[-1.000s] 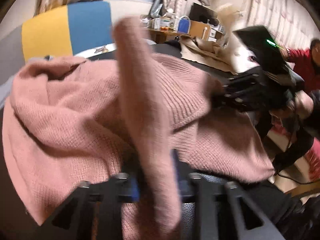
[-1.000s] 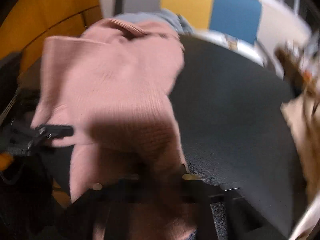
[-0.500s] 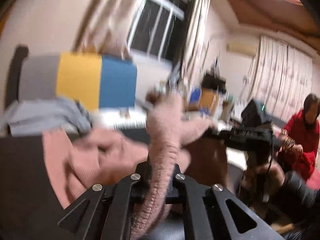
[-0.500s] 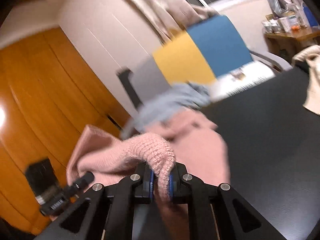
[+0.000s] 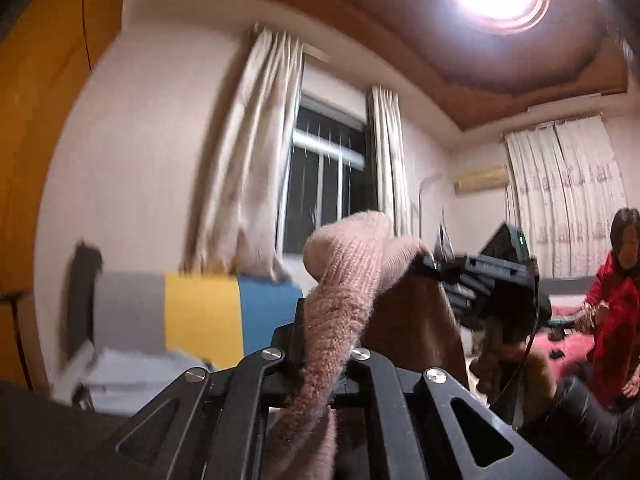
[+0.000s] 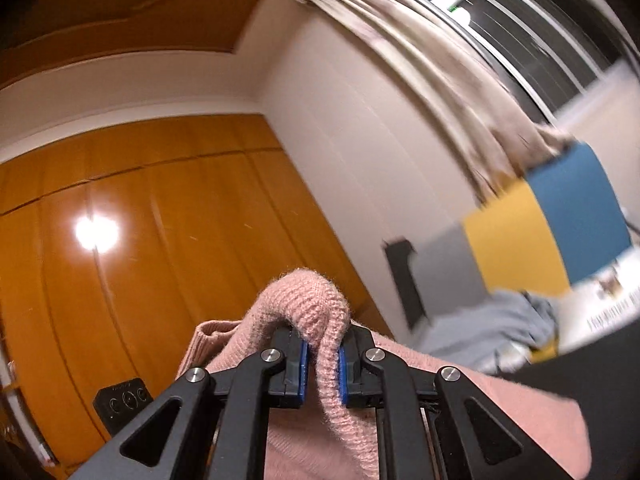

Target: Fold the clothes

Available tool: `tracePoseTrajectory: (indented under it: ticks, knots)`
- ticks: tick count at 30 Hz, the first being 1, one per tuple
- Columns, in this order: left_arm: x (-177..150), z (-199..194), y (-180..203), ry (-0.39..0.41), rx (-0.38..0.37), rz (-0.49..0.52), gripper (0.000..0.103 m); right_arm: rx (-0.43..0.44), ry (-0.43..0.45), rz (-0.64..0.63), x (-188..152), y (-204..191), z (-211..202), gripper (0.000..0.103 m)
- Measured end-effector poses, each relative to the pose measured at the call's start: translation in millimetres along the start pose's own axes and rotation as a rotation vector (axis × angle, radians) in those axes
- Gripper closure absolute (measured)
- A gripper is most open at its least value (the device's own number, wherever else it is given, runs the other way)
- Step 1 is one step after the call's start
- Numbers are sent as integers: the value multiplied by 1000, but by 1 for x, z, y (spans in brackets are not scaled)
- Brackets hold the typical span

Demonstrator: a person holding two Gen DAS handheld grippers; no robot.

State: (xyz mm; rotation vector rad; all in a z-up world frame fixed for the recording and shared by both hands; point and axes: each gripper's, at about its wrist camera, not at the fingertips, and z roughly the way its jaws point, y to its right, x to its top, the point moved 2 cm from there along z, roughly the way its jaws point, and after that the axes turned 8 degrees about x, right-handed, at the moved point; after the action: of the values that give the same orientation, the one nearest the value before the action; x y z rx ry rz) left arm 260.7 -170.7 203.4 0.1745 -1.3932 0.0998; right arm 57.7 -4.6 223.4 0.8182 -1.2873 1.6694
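A pink knit sweater is held up in the air by both grippers. My left gripper is shut on a bunched fold of it, with the knit bulging above the jaws. My right gripper is shut on another fold of the sweater, pinched between its blue pads. The right gripper also shows in the left wrist view, to the right, gripping the sweater's far edge. The rest of the sweater hangs below. Both cameras tilt upward at the walls and ceiling.
A grey, yellow and blue panel stands behind the dark table. A grey garment lies on the table's far side. A person in red sits at the right. An orange wooden wardrobe stands at the left.
Both grippers have lifted the sweater off the table and tilted upward. The views went from the table top to the walls, window and ceiling.
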Motion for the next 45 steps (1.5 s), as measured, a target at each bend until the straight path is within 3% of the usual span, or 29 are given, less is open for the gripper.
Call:
tracePoseTrajectory:
  ticks: [4, 8, 11, 16, 20, 22, 23, 24, 27, 30, 34, 38, 40, 43, 45]
  knots:
    - [58, -13, 0, 89, 40, 33, 99, 96, 63, -94, 25, -52, 9, 92]
    - [99, 2, -4, 107, 80, 71, 99, 109, 142, -187, 45, -89, 12, 91]
    - [115, 27, -8, 101, 124, 119, 99, 75, 184, -247, 55, -98, 22, 91]
    - [102, 116, -36, -26, 198, 185, 99, -81, 178, -293, 64, -63, 59, 87]
    - [57, 213, -71, -181, 306, 300, 99, -276, 75, -279, 59, 14, 108, 84]
    - [18, 269, -98, -310, 348, 337, 97, -379, -12, -247, 52, 65, 136, 58]
    - [-6, 295, -113, -382, 384, 370, 96, -433, -88, -197, 46, 102, 153, 26]
    - [-36, 316, -132, -473, 409, 372, 95, -480, -170, -147, 37, 139, 167, 5]
    - [-124, 356, -186, -733, 434, 297, 92, -611, -385, 4, -9, 236, 172, 6]
    - [-181, 351, -212, -839, 440, 208, 92, -678, -436, 80, -47, 284, 133, 6]
    - [-220, 311, -219, -865, 390, 41, 91, -595, -478, 179, -94, 297, 87, 6]
    - [-246, 252, -191, -864, 288, -28, 85, -325, -605, 247, -156, 257, 76, 6]
    - [-259, 223, -175, -865, 236, -59, 84, -230, -683, 305, -194, 247, 76, 6]
    - [-286, 187, -164, -909, 238, -36, 83, -188, -742, 455, -241, 240, 60, 6]
    - [-313, 175, -170, -979, 275, -26, 82, -247, -754, 531, -262, 252, 35, 6]
